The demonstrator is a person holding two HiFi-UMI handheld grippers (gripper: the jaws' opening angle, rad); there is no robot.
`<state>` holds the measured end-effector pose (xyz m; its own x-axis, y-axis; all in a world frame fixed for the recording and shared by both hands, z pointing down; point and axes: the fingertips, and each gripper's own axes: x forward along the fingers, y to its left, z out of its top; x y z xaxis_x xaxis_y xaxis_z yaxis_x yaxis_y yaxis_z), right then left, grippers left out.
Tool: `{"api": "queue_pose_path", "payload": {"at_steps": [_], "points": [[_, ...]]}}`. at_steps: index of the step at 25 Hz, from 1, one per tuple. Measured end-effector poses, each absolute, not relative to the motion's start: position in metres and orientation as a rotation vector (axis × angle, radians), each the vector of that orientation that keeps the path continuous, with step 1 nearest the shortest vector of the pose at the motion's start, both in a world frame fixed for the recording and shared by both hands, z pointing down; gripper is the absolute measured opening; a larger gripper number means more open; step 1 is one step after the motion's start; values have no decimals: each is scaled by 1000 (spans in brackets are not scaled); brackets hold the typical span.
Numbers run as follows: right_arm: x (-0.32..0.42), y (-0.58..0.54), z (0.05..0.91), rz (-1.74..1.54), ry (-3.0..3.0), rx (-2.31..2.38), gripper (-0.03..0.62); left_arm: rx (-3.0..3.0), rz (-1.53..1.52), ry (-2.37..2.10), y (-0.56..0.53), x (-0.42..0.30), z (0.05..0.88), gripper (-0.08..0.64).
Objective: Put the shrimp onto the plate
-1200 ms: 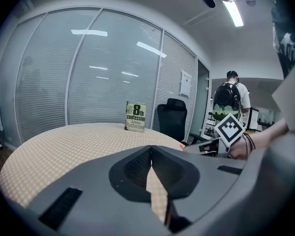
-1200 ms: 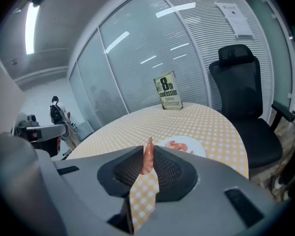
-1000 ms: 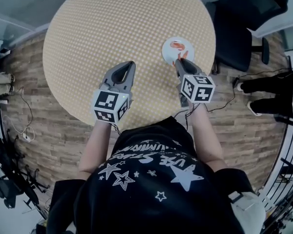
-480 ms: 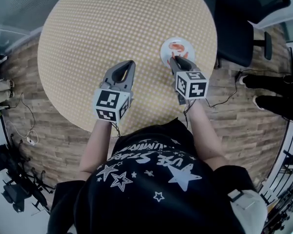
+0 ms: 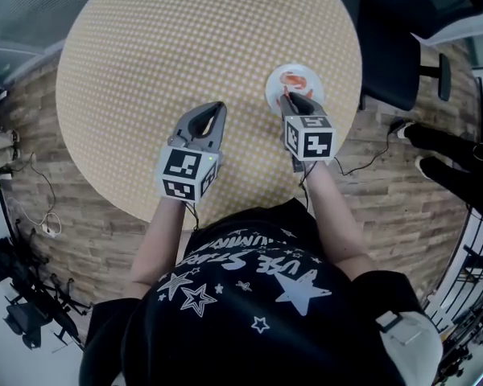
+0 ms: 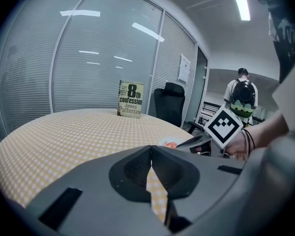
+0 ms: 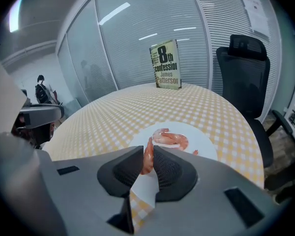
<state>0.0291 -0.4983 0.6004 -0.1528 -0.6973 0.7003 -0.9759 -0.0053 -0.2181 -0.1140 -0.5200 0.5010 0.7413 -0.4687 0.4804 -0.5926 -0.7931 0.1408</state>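
The left gripper (image 5: 214, 109) hangs low over the near side of the table (image 5: 161, 47). Its fingers are pressed together with nothing between them. It has hardly moved in the last second, so it looks like it is only waiting.

The right gripper (image 5: 295, 100) is the one that has changed. A second ago its marker cube sat off to the right, and the gripper pointed at the plate (image 7: 204, 144) on a slant. Now it has swung in to the left and points almost straight at the plate. Its tips are at the plate's near edge.

The fingers pinch a shrimp (image 7: 148, 159) – it stands up thin and pink between the two dark pads. The white of the plate shows right under and behind it, so I think the shrimp is now over the plate and not over the checked cloth.

A little farther in, the other shrimp (image 7: 172, 139) lies curled on the middle of the plate. It is close to the held one but not touching it.

So the carrying part seems done – what is left is to open the fingers and let the shrimp drop. If they open too near the rim, it could slip off onto the cloth.

Far across the table a book (image 7: 165, 64) stands up at the edge. A black chair (image 7: 243, 65) waits just past the table on the right.
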Motion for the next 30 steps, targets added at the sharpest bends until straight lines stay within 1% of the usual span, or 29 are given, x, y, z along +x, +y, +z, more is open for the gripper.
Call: {"api": "queue_pose_path", "payload": {"at_steps": [8,21,30], "points": [[33,-499,609,976,-1844,1714,71,2649,631,-811,-513,-107,508,9],[30,-498,619,968,-1789,1656,71,2631,626,-858,-512,-119,505,9],[29,-499,597,923,-1826,1693,72,2653,610,-894,-504,-126,492,9]]}}
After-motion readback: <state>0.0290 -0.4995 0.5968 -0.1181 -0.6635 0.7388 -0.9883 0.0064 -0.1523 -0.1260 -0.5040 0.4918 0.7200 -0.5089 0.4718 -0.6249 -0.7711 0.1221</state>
